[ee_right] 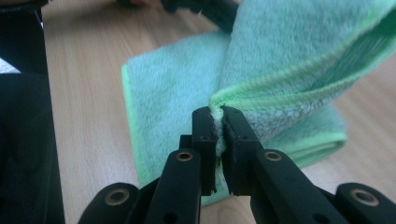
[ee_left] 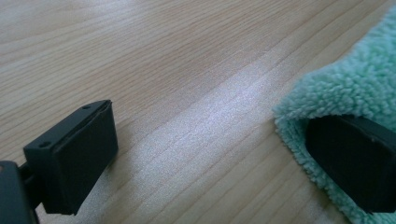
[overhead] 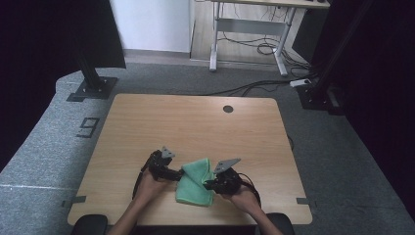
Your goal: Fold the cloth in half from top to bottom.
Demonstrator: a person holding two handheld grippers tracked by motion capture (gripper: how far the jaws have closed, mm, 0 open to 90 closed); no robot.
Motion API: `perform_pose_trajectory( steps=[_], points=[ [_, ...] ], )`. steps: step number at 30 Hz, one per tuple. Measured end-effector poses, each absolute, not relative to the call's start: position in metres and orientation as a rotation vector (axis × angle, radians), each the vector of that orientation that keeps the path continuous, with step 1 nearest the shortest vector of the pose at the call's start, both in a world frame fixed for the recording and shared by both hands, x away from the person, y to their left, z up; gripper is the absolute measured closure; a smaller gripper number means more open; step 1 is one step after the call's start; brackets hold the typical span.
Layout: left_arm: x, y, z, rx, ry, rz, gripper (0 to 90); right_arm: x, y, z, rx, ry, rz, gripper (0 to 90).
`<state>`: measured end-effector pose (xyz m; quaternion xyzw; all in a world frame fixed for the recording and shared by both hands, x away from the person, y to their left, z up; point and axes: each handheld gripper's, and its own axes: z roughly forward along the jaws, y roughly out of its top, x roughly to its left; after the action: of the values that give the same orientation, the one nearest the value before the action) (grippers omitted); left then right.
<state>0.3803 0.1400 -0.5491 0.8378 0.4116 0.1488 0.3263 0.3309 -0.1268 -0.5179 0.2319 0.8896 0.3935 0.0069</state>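
A mint-green fluffy cloth (overhead: 194,185) lies partly folded on the wooden table (overhead: 195,122) near its front edge. My right gripper (ee_right: 219,135) is shut on a hemmed edge of the cloth (ee_right: 261,70), holding that flap up over the flat part beneath. In the high view the right gripper (overhead: 211,185) sits at the cloth's right side. My left gripper (ee_left: 210,158) is open, jaws wide apart over bare wood; its right finger (ee_left: 355,163) rests against the cloth's corner (ee_left: 345,88). From above, the left gripper (overhead: 177,174) is at the cloth's left edge.
A round cable hole (overhead: 228,108) sits at the table's far middle. A black stand base (overhead: 92,88) is on the floor at far left, and a desk frame (overhead: 247,29) with cables stands beyond the table. The person's forearms come in at the front edge.
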Motion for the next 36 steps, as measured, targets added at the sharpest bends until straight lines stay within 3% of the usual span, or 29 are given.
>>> perform_pose_trajectory(
  steps=[15, 29, 36],
  points=[
    [0.391, 0.139, -0.549, 2.185, 1.113, 0.404, 1.2, 0.333, -0.121, -0.53, 0.706, 2.754, 1.106, 85.2],
    [0.437, 0.143, -0.548, 2.159, 1.204, 0.431, 0.1, 0.38, -0.116, -0.53, 0.756, 2.679, 1.038, 85.4],
    [0.442, 0.144, -0.546, 2.181, 1.163, 0.403, 3.0, 0.388, -0.12, -0.531, 0.796, 2.657, 1.085, 84.5]
  ],
)
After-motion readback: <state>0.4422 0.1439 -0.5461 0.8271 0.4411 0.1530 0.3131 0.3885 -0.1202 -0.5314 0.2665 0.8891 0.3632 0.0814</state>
